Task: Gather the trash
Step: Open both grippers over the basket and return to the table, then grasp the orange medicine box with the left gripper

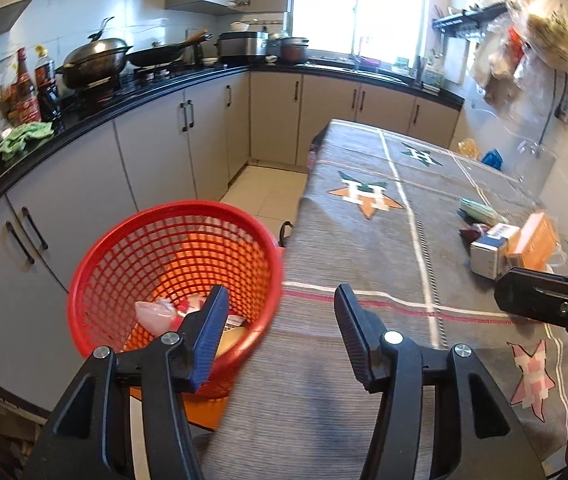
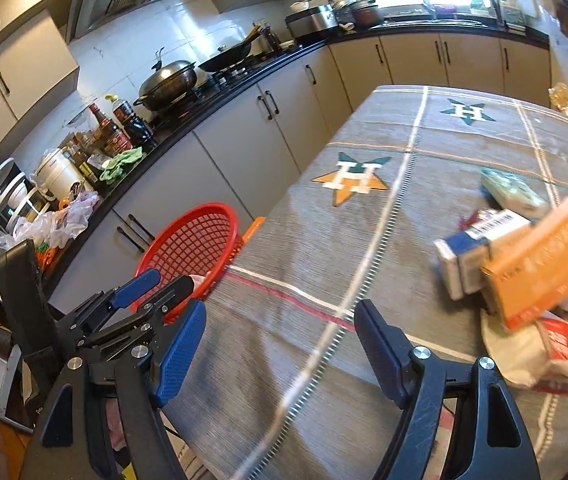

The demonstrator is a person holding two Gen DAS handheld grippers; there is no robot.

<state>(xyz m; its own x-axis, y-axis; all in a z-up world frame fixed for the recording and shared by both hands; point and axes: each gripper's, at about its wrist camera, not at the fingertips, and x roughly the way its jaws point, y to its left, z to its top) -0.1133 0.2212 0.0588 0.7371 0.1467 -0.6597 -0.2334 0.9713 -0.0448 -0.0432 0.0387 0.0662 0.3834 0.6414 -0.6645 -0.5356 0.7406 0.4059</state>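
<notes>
Red mesh basket (image 1: 172,280) sits just off the table's (image 1: 363,240) left edge, handy for dropping stuff in; there's already some crinkly wrapper (image 1: 156,312) in it. Left gripper (image 1: 280,320) is by the rim with jaws partly apart and empty. Right gripper (image 2: 280,344) has jaws wide, nothing held, aimed toward the cardboard boxes (image 2: 515,264) and soft bags on the table's right side.

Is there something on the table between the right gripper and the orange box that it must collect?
Nothing visible does. The right gripper, open and empty, has only bare tablecloth between it and the orange box. The box lies against the blue and white box and over a white packet.
</notes>
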